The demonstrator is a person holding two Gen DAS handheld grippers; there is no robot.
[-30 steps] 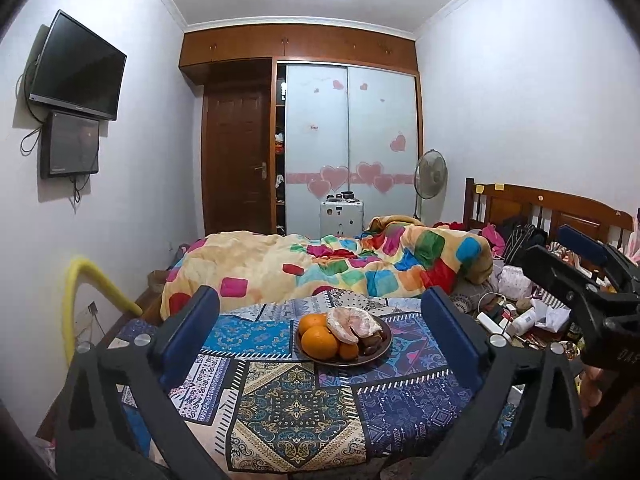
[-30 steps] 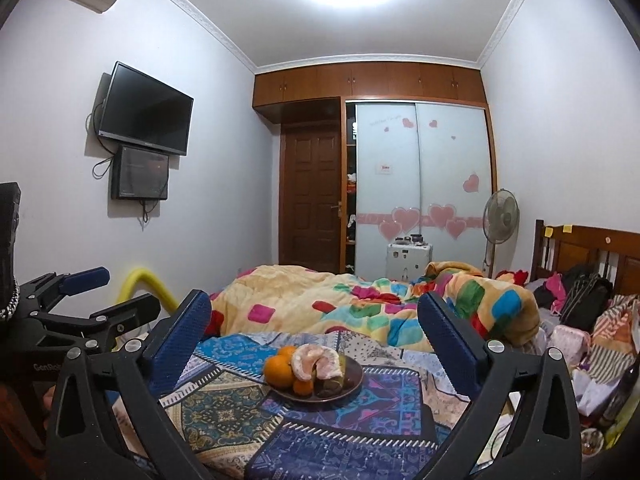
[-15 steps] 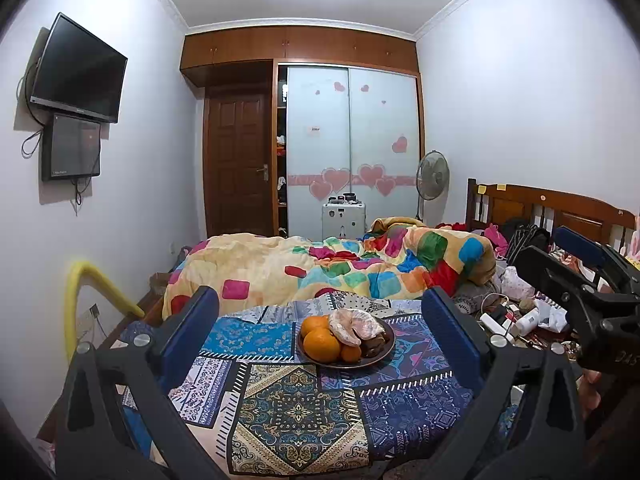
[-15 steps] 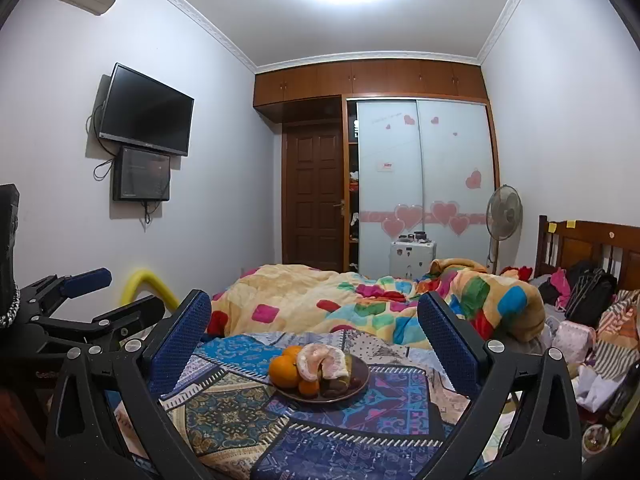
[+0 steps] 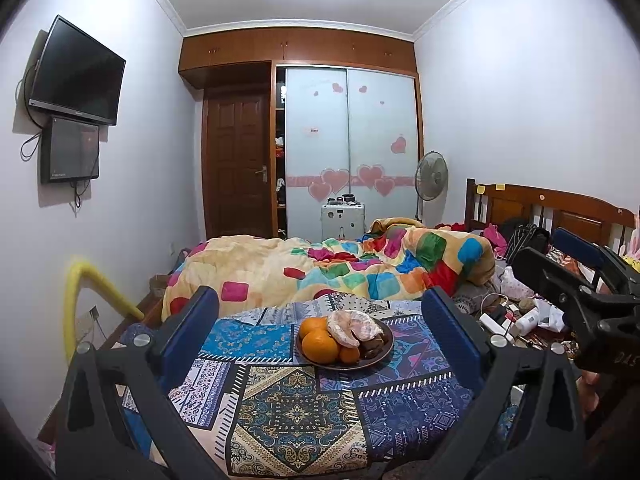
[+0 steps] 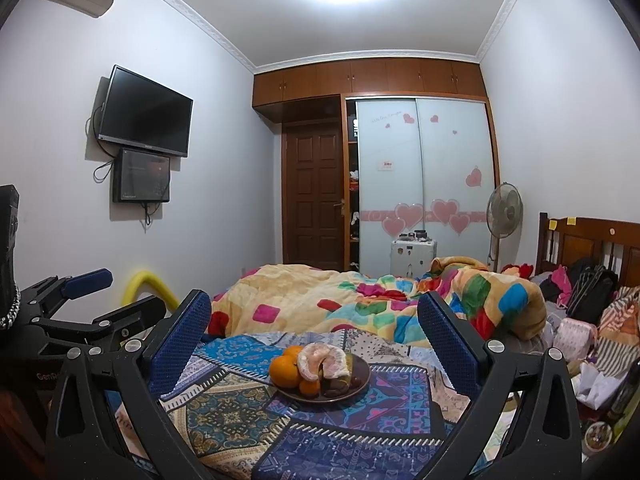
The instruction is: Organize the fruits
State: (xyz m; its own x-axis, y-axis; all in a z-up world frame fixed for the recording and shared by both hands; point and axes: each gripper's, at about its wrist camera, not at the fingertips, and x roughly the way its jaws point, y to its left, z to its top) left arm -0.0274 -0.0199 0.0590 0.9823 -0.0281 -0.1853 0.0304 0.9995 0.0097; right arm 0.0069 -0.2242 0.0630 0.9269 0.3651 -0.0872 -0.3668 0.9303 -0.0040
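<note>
At the lower middle of both views, the patchwork cloth [image 5: 296, 408] looks like soft matt printed fabric, and on it sits a dark, slightly glossy plate [image 5: 344, 365] with smooth, shiny-skinned oranges [image 5: 319, 345] and a dull, pithy peeled pomelo [image 5: 354, 327]. The left gripper [image 5: 320, 330] and right gripper [image 6: 314, 330] have matt black plastic arms with bright metal screw heads, and their blue pads [image 6: 182, 334] are finely rough and dotted. Behind, the quilt [image 5: 320, 268] looks plush and matt, the door [image 5: 236, 164] is polished brown wood, the wardrobe panels [image 5: 348, 148] are frosted and smooth, and the television [image 5: 76, 70] at upper left has a glossy black screen.
</note>
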